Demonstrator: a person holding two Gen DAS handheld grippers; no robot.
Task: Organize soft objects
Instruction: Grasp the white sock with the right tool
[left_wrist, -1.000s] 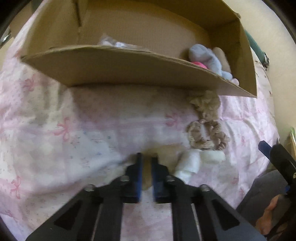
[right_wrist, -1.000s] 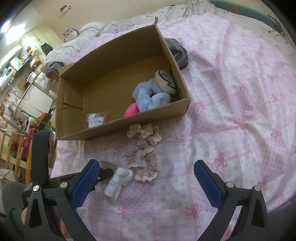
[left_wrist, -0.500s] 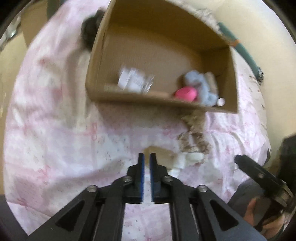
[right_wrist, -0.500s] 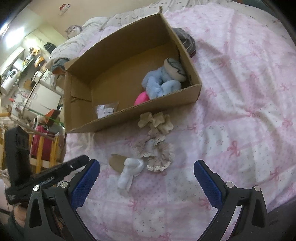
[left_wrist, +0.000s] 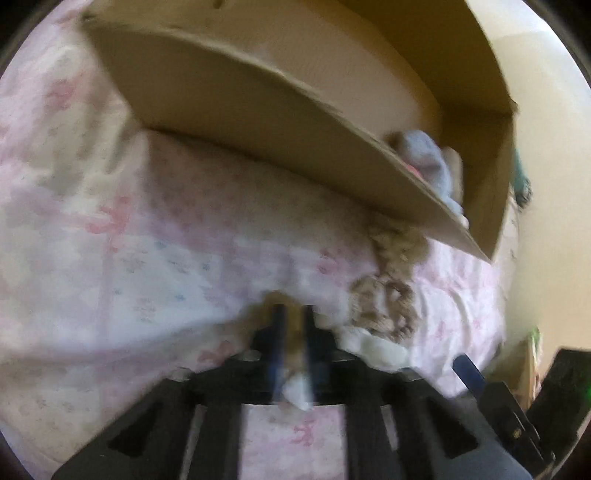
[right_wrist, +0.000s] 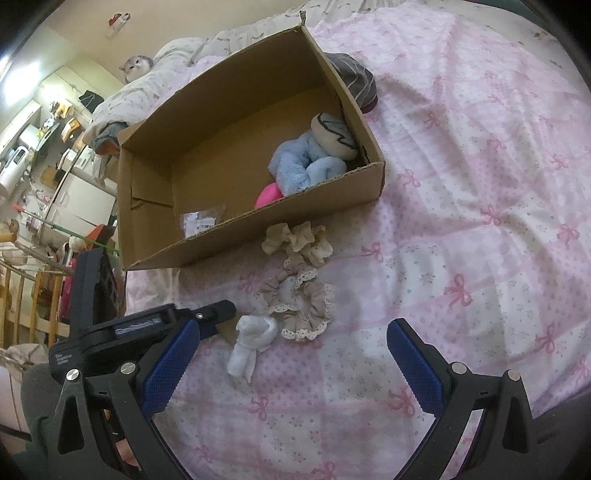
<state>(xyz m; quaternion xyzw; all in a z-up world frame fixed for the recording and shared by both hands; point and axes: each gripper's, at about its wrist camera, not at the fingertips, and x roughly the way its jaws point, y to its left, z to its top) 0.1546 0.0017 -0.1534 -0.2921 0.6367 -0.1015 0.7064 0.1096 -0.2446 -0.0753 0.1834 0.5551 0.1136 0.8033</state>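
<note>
The left gripper (left_wrist: 291, 325) sits low on the bed with its jaws drawn close together around something tan and flat, a brown piece just beside the white rolled sock (right_wrist: 255, 334); the left wrist view is smeared with motion, so I cannot tell whether the pads actually have it pinched or only bracket it. The right gripper (right_wrist: 291, 365) hangs above the bedspread (right_wrist: 480, 184) with its jaws spread wide and nothing between them.

The cardboard box (right_wrist: 155, 258) lies open on the pink bedspread, already holding a blue plush toy (right_wrist: 306, 168), a pink soft item (right_wrist: 267, 195) and a small clear packet (right_wrist: 201, 221). Outside it, close to the near wall, lie a cream ruffled scrunchie (right_wrist: 295, 240), then a beige lace-edged scrunchie (right_wrist: 295, 302), then the sock nearest the left gripper.

To do this pick well, I judge the jaws should close fully on the tan piece alone (the sock touches it and could drag along), then lift straight up before heading to the box. The near wall stands tall in front of the left gripper, so the carry must clear its rim rather than push into it. Thin fabric gives little to bite, so the pads should go down to the sheet without gathering bedspread.
</note>
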